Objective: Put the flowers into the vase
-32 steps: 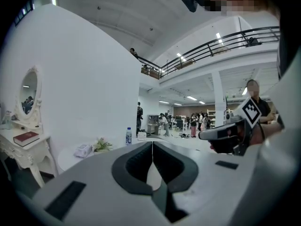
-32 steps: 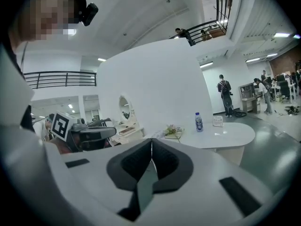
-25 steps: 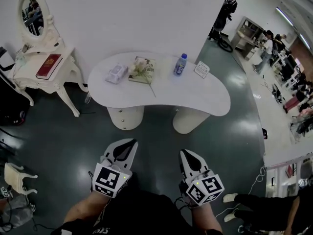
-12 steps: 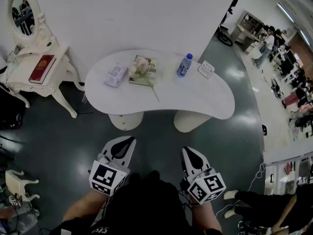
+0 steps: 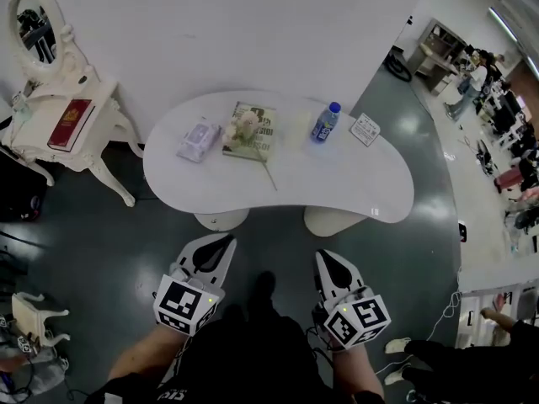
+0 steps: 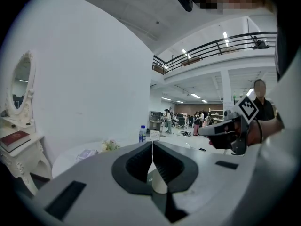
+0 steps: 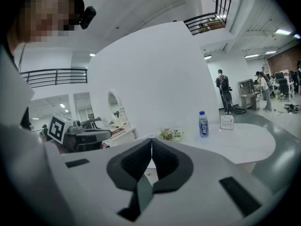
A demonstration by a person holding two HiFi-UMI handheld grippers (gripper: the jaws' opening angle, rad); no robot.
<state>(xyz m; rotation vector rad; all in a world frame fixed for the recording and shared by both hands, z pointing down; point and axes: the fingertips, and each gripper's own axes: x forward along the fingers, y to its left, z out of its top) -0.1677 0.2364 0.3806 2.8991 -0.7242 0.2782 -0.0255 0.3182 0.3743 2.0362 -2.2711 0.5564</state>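
I have walked closer to the white table [image 5: 337, 183]. The flowers [image 5: 247, 126] lie on it, far ahead. My left tongs [image 5: 222, 244] and right tongs [image 5: 328, 259] are shut tight, holding nothing.

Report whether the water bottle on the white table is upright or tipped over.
Upright. In the right gripper view the bottle stands on its base on the table, with its blue cap on top.

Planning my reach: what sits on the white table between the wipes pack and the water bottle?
A book with the flowers lying across it, stem trailing toward the near edge; the head view shows it.
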